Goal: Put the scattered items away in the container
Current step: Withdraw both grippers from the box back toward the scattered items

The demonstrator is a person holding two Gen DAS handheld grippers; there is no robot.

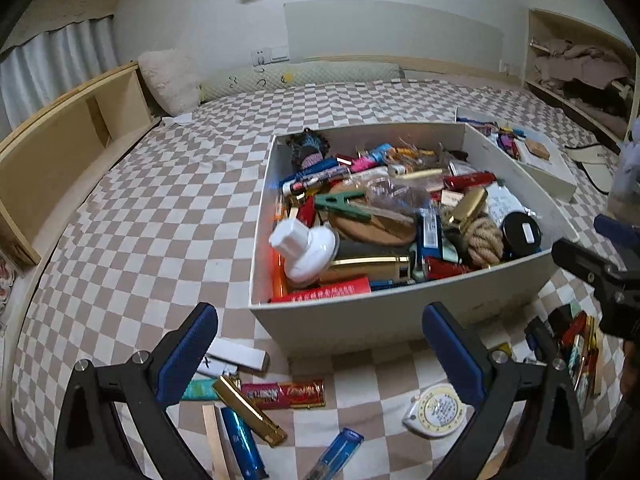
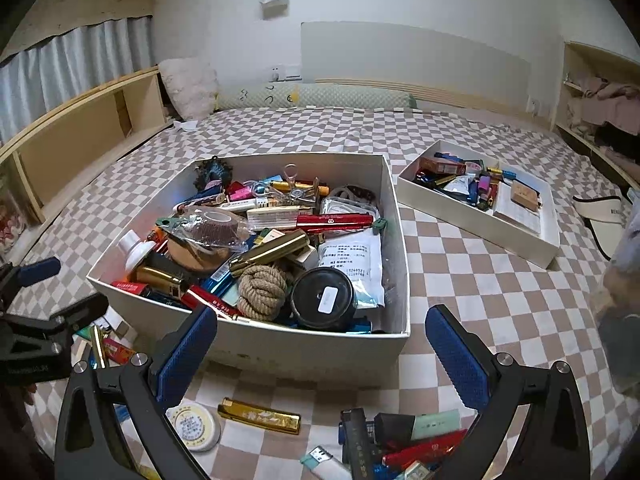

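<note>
I had both tools hovering low over the checkered bed, just in front of the big white box [image 2: 280, 350], placed there because the loose items lay right under them, near its front wall. My left tool [image 1: 320, 344] was spread wide, nothing between its blue pads. My right tool [image 2: 322, 346] was likewise spread and empty.

The box was already heaped: rope knot [image 2: 262, 290], black round jar [image 2: 323, 298], white pump cap [image 1: 304, 246], green clothes peg [image 1: 344, 204], plus lighters and tubes too many to count. A second, shallower white tray [image 2: 480, 224] sat well apart to the right, also part-filled.

Still scattered under the left tool, I counted about seven: gold lighter [image 1: 250, 410], red wrapped bar [image 1: 284, 394], two blue lighters, a teal tube, a white stick, a round tape measure [image 1: 438, 408]. Under the right tool: one gold lighter [image 2: 260, 416], the same round tape measure, and a heap at lower right that I couldn't count.

I judged tidying well along, a dozen-odd pieces left.
</note>
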